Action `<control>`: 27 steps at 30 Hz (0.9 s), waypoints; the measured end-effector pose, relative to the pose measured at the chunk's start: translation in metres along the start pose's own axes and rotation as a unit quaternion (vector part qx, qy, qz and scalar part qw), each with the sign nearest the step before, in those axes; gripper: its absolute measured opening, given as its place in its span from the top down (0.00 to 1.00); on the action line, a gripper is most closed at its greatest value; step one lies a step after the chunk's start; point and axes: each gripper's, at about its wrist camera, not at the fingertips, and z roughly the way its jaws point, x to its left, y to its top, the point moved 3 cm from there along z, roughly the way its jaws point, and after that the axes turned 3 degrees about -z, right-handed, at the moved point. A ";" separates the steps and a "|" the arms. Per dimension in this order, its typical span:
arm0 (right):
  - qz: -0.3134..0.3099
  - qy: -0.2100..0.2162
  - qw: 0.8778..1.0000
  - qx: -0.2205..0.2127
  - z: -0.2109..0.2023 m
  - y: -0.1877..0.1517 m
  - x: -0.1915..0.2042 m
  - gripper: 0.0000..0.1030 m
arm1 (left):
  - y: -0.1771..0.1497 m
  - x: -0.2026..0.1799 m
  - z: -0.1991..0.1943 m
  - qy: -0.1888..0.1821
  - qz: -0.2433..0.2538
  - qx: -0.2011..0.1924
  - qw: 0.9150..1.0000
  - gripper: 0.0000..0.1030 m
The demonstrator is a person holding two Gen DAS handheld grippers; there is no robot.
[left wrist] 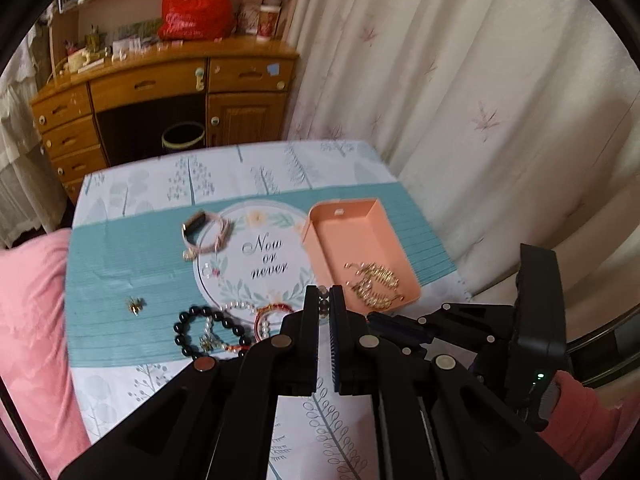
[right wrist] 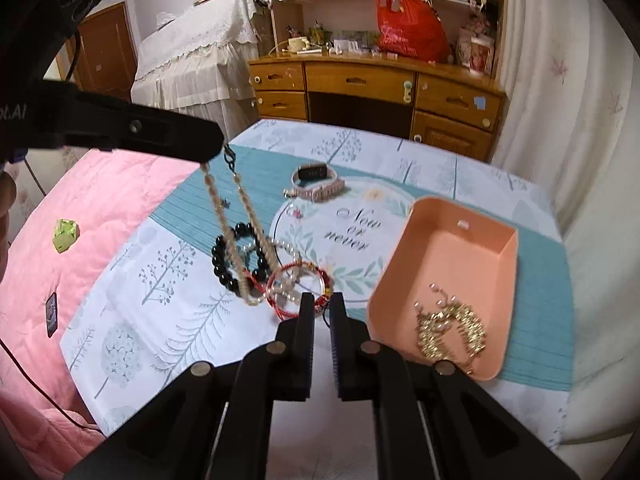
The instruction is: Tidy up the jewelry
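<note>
The right gripper (right wrist: 322,306) fills the lower frame, jaws pressed together on a red cord (right wrist: 320,305). In the upper left of the right wrist view the left gripper (right wrist: 218,148) pinches a beaded necklace (right wrist: 236,236) that dangles over the black bead bracelet (right wrist: 236,258). At right, the peach box (right wrist: 460,248) on the table (right wrist: 192,336) holds gold chains (right wrist: 448,330).

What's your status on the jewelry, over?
Left gripper shut on beaded necklace, lifted, lower end in bracelet pile. Right gripper shut on red cord bracelet. Pink tray unobstructed.
</note>
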 end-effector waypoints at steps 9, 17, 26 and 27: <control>-0.002 0.009 1.000 -0.019 -0.035 0.027 -0.009 0.93 | 0.046 -0.030 -0.057 -0.022 0.030 -0.085 0.996 0.97; -0.010 -0.008 0.998 -0.065 -0.066 0.048 -0.030 0.93 | 0.086 -0.065 -0.066 -0.045 0.074 -0.142 0.986 0.97; 0.072 -0.014 0.994 -0.075 -0.058 0.039 -0.084 0.93 | 0.108 -0.094 -0.010 -0.064 0.088 -0.137 0.985 0.97; 0.078 -0.013 0.994 -0.073 -0.055 0.036 -0.087 0.93 | 0.107 -0.095 0.002 -0.062 0.084 -0.126 0.986 0.97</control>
